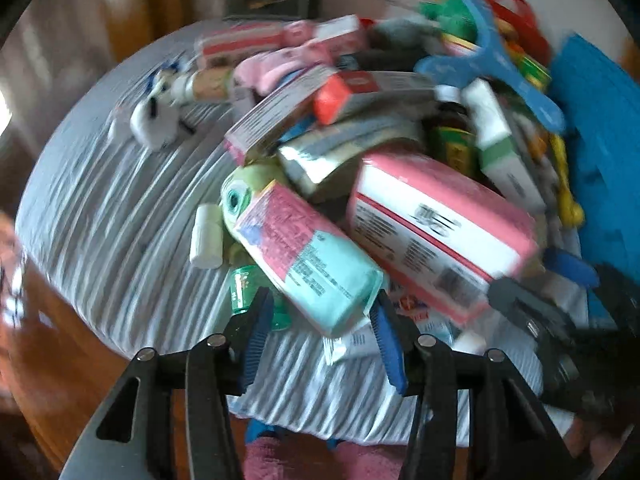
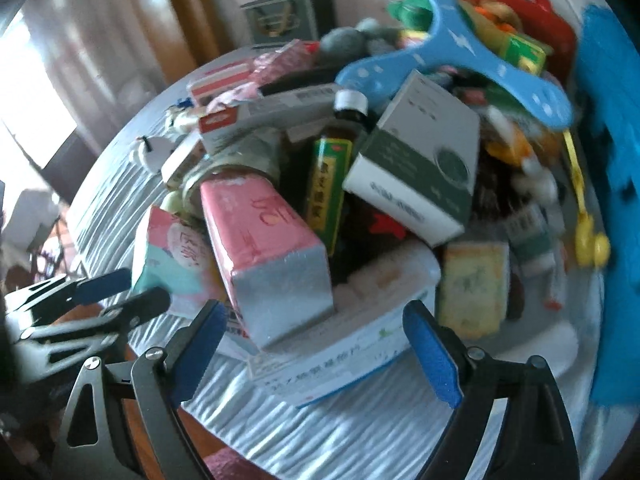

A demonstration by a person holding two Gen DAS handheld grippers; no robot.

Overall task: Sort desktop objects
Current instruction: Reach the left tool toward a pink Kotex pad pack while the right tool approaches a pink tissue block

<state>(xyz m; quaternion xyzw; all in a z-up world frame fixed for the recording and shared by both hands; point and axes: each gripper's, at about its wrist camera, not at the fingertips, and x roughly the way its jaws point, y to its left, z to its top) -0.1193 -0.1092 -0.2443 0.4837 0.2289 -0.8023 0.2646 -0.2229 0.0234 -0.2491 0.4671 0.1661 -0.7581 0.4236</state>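
Note:
A heap of boxes, bottles and toys lies on a white ribbed cloth (image 1: 100, 208). My left gripper (image 1: 320, 316) is open, its blue pads either side of a pink and teal box (image 1: 308, 256) at the heap's near edge. A large pink and white box (image 1: 436, 224) lies to its right. My right gripper (image 2: 312, 320) is open and wide, in front of a pink box with a grey end (image 2: 268, 248) that rests on a white box with blue print (image 2: 340, 344). The left gripper (image 2: 116, 292) shows at the left of the right wrist view.
A blue boomerang toy (image 2: 452, 56), a brown bottle with a green label (image 2: 332, 176), a white and green box (image 2: 420, 160) and a yellow packet (image 2: 472, 288) lie in the heap. A blue container (image 2: 616, 160) stands at the right. A small white bottle (image 1: 206, 236) lies left of the heap.

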